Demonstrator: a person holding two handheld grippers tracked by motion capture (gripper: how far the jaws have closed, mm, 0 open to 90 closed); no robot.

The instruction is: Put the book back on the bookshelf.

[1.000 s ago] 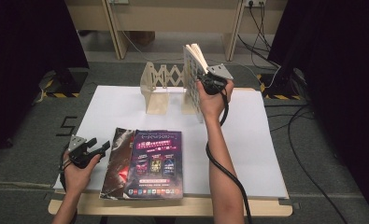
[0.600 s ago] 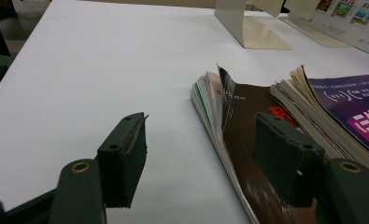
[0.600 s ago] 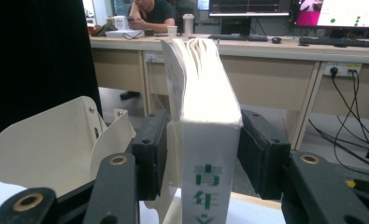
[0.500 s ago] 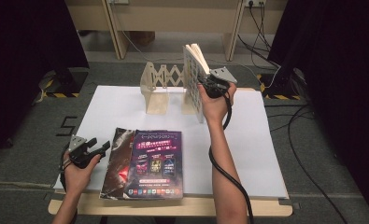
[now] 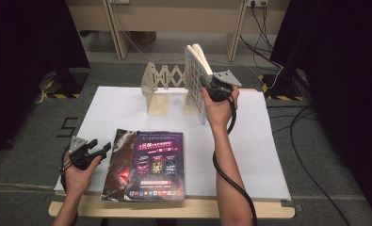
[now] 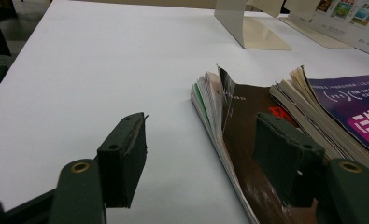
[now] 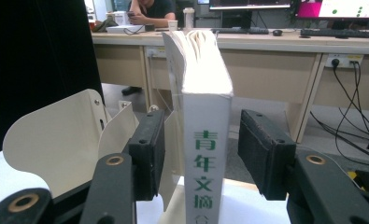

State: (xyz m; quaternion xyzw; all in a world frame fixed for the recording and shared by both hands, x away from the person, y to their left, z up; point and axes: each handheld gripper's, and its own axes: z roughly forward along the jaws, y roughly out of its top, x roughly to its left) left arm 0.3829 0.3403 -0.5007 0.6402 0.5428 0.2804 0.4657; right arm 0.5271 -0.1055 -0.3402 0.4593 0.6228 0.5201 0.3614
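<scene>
Nearest the person's edge of the table [image 5: 268,155], two magazines lie flat and overlapping: a purple-covered magazine [image 5: 157,165] on top, and a dark brown one [image 5: 120,162] sticking out from under its left side. Just left of those sits the left gripper [image 5: 99,149], held low by the left hand [image 5: 77,167]. From the left gripper view its jaws are spread wide with nothing between them, one over bare white tabletop and the other over the brown magazine's [image 6: 247,154] curled page edges, not clamping anything. Further back, the right hand [image 5: 219,106] reaches up to the right gripper [image 5: 206,87], which is at a white book [image 5: 195,77] standing upright on its edge. The right gripper view shows that book's [image 7: 205,154] spine, with green characters, sitting between the two jaws with a visible gap on each side, so they're straddling it, not squeezing. The book stands at the right end of a cream accordion-style book stand [image 5: 162,87] at the far side of the table.
</scene>
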